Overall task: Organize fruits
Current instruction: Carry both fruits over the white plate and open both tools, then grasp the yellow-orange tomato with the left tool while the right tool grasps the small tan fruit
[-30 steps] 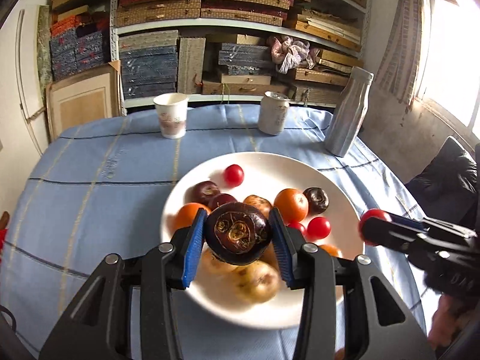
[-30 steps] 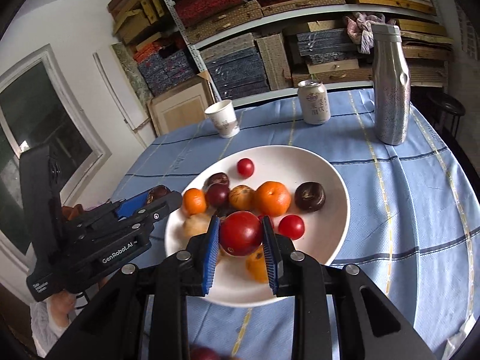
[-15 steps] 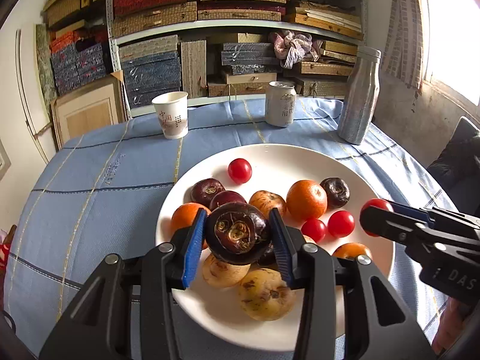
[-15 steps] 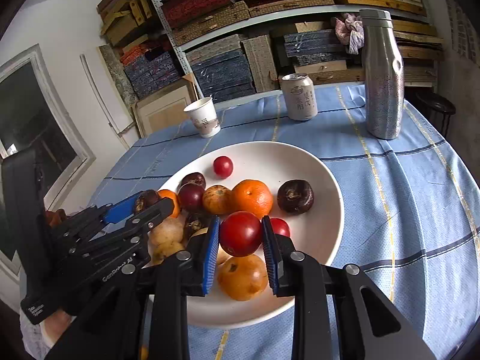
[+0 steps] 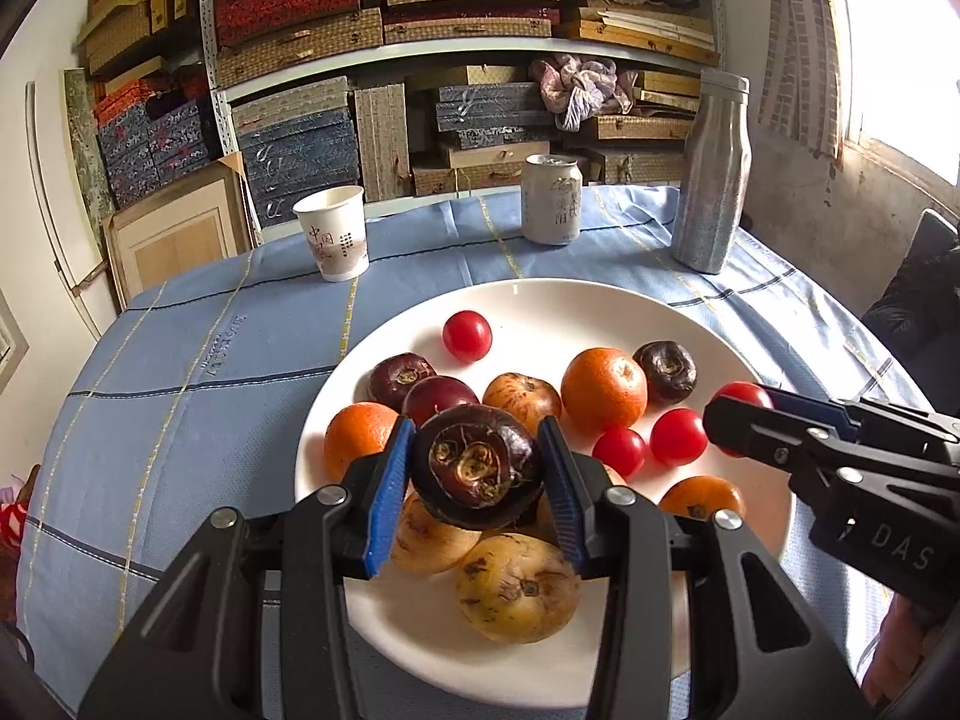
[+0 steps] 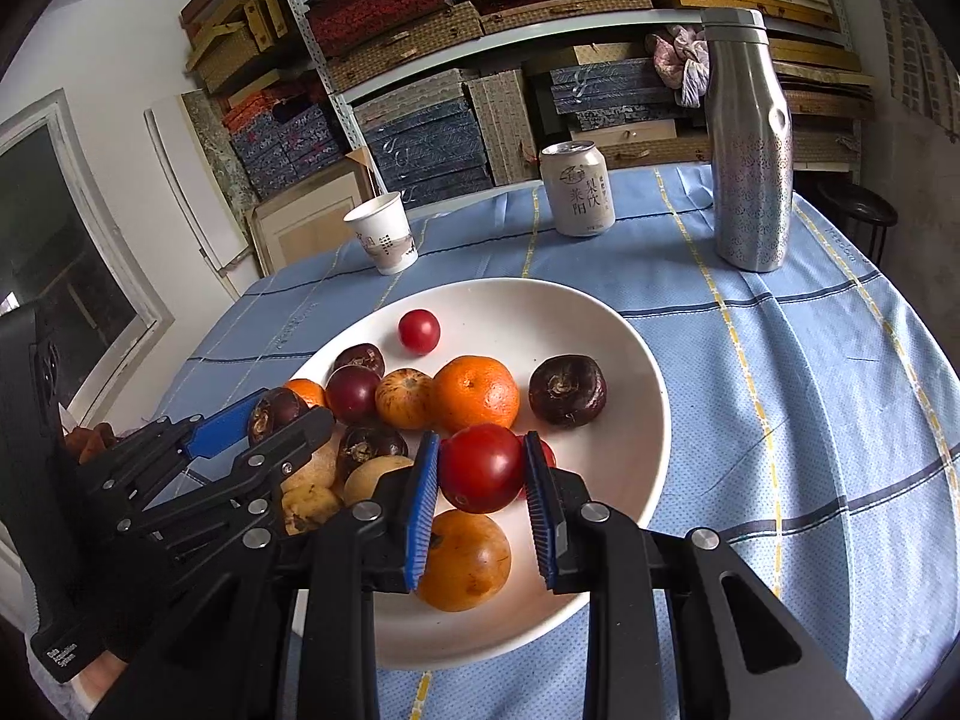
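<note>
Left cam: my left gripper (image 5: 477, 468) is clamped on a dark purple-brown fruit (image 5: 477, 468), blue pads tight on both sides, held just above the near side of the white plate (image 5: 540, 306). Under it sit a couple of yellowish fruits (image 5: 517, 588), with an orange (image 5: 603, 391) and cherry tomatoes (image 5: 678, 437) further back on the plate. My right gripper (image 5: 741, 417) pokes in from the right with something red at its tip.

Right cam: my right gripper (image 6: 480, 468) is pinching a red tomato (image 6: 480, 468) over the front of the plate (image 6: 630, 360), right above an orange fruit (image 6: 465, 558). The left gripper (image 6: 279, 414) shows at the left with its dark fruit. At the far end of the blue tablecloth (image 6: 810, 390) stand a paper cup (image 6: 384, 234), a can (image 6: 577, 189) and a steel bottle (image 6: 747, 138).
</note>
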The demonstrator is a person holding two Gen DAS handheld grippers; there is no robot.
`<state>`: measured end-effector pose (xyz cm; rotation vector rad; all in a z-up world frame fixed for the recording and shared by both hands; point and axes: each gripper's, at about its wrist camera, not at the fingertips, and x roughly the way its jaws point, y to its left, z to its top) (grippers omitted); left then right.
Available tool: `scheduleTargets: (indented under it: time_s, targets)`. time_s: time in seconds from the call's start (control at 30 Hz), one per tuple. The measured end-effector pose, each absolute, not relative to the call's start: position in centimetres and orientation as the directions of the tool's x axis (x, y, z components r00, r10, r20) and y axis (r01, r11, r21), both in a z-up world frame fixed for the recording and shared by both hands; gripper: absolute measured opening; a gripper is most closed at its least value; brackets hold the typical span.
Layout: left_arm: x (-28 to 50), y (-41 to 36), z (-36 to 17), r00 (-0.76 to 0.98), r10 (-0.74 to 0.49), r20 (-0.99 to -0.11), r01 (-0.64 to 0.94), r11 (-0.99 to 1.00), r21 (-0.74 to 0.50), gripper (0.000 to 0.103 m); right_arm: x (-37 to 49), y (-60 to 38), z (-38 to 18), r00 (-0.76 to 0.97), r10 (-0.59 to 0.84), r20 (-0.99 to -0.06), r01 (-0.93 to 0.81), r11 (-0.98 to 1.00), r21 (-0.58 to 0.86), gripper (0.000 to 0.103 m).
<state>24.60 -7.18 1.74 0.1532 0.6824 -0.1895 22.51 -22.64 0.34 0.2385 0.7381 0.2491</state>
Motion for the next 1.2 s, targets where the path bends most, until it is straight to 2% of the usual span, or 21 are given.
scheduleTargets:
  time_s: [0.1,0.17,0.2,0.23,0.27,0.3,0.37,0.43,0.57,0.73,0.9,1.13,1.2]
  targets:
    - [24.5,-7.3,1.8,0.765,-0.121,-0.632,0.223,0.971,0.084,0.047,22.5,-22.7,0.3,0.713,0.305,-0.631,-0.139,0.944,0.299,0.029]
    - [24.4,-7.5,1.9,0.774,-0.111,-0.624,0.217,0.971,0.096,0.061,22.6,-22.7,0.2,0.716,0.304,-0.629,-0.138,0.944,0.300,0.030]
    - [24.3,-7.5,2.0,0.777,-0.108,-0.620,0.215,0.971,0.100,0.063,22.6,-22.7,0.2,0.716,0.302,-0.630,-0.136,0.945,0.299,0.031]
    - [24.2,-7.5,2.0,0.782,-0.105,-0.615,0.213,0.971,0.105,0.068,22.6,-22.8,0.2,0.719,0.303,-0.625,-0.137,0.944,0.300,0.040]
    - [24.2,-7.6,2.1,0.785,-0.101,-0.611,0.209,0.972,0.109,0.070,22.5,-22.8,0.3,0.725,0.300,-0.620,-0.136,0.945,0.298,0.043]
    - [24.1,-7.5,2.1,0.789,-0.094,-0.607,0.203,0.972,0.114,0.071,22.3,-22.9,0.5,0.735,0.288,-0.614,-0.129,0.948,0.290,0.045]
    - [24.1,-7.3,2.1,0.791,-0.087,-0.605,0.195,0.974,0.116,0.080,22.1,-22.9,0.7,0.742,0.287,-0.606,-0.133,0.949,0.287,0.047]
    - [24.0,-7.3,2.2,0.795,-0.089,-0.601,0.194,0.974,0.113,0.085,21.9,-22.8,1.0,0.746,0.289,-0.599,-0.138,0.949,0.285,0.055]
    - [23.6,-7.6,2.4,0.809,-0.071,-0.583,0.189,0.971,0.144,0.092,21.5,-22.7,1.5,0.755,0.297,-0.585,-0.146,0.945,0.292,0.059]
    - [23.4,-7.3,2.9,0.817,-0.067,-0.573,0.178,0.974,0.139,0.098,20.4,-22.8,2.5,0.783,0.288,-0.551,-0.149,0.947,0.284,0.071]
    - [23.0,-6.1,4.4,0.825,-0.065,-0.562,0.154,0.982,0.112,0.098,18.7,-22.7,4.1,0.814,0.297,-0.498,-0.167,0.942,0.290,0.086]
    - [20.8,-3.7,6.0,0.795,-0.134,-0.592,0.166,0.986,0.000,0.099,15.3,-22.8,6.0,0.843,0.313,-0.437,-0.186,0.933,0.309,0.091]
    - [19.4,-3.1,5.8,0.791,-0.128,-0.599,0.160,0.987,0.001,0.099,13.6,-23.0,5.9,0.845,0.326,-0.423,-0.201,0.928,0.313,0.093]
